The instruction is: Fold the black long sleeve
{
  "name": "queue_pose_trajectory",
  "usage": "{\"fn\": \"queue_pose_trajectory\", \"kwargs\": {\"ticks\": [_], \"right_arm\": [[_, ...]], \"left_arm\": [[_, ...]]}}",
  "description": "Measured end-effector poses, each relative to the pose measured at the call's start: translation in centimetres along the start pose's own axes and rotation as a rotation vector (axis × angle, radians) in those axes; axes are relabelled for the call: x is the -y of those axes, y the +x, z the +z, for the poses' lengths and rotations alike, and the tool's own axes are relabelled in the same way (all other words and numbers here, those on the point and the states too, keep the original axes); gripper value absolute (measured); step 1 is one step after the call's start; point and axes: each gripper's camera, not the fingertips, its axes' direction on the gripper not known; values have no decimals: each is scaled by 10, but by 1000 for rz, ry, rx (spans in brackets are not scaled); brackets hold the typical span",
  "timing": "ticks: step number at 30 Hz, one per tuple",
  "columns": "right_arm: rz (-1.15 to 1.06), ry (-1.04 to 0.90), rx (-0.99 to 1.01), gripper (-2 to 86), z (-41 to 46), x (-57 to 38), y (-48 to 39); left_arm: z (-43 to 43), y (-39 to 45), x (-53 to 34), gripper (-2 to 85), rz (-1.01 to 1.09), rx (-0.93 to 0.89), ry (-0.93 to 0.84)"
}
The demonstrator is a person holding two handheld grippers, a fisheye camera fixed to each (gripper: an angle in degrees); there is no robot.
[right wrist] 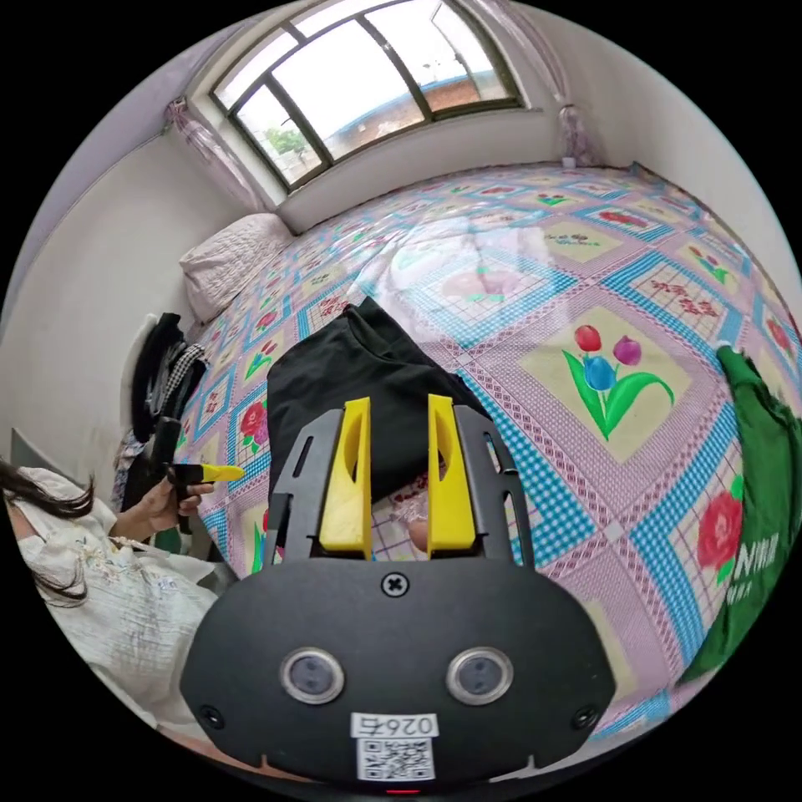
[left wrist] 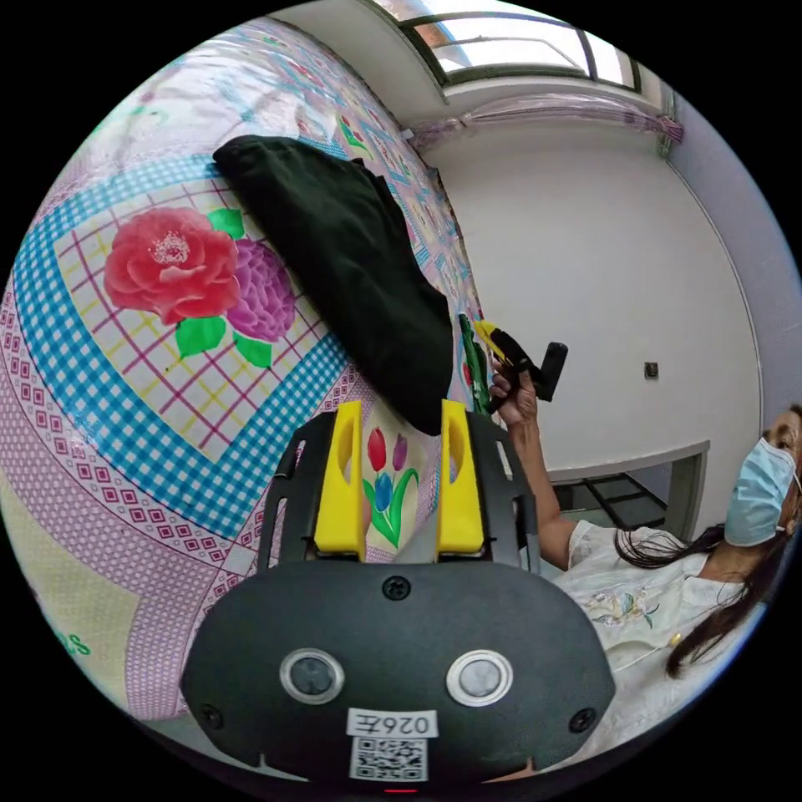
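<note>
Jaws of the left hand-held gripper [left wrist: 391,418] stand spread apart with nothing between them, at 6 o'clock in the left gripper view, above the flowered bedspread [left wrist: 125,401]. Just beyond the jaw tips, toward 12 o'clock, lies the black long sleeve [left wrist: 342,259], folded into a compact bundle on the bed. At 3 o'clock a hand [left wrist: 515,399] holds the right hand-held gripper [left wrist: 486,332]; whether its jaws are spread or together cannot be told there. A person in a pale top sits at 4 o'clock.

In the right gripper view, the right hand-held gripper [right wrist: 399,413] at 6 o'clock likewise has its jaws spread and gripping nothing. The black long sleeve [right wrist: 359,376] lies just past the tips, toward 12 o'clock. The left hand-held gripper [right wrist: 221,474] appears at 9 o'clock, held in a hand [right wrist: 167,501]. A green garment [right wrist: 756,501] lies at the bed's edge at 3 o'clock. Farther off, a pillow [right wrist: 230,263] rests at 10 o'clock, and a window [right wrist: 368,75] at 12 o'clock.
</note>
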Motion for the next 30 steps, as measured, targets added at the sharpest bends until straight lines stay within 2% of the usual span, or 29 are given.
{"fn": "queue_pose_trajectory", "kwargs": {"ticks": [4, 10, 17, 22, 27, 30], "right_arm": [[-7, -187, 243, 107, 30, 48, 80], [-33, -379, 509, 124, 73, 89, 144], [-120, -559, 577, 107, 112, 109, 155], [-106, -576, 584, 60, 119, 108, 170], [-63, -562, 637, 21, 125, 94, 182], [-50, -520, 630, 38, 120, 84, 182]], "left_arm": [[34, -4, 3, 225, -96, -57, 47], [68, -10, 6, 245, -191, -93, 70], [90, -30, 19, 227, -282, -164, 93], [94, -52, 28, 130, -333, -81, 53], [95, -68, 29, 109, -352, -122, 62], [93, -76, 32, 106, -362, -143, 48]]}}
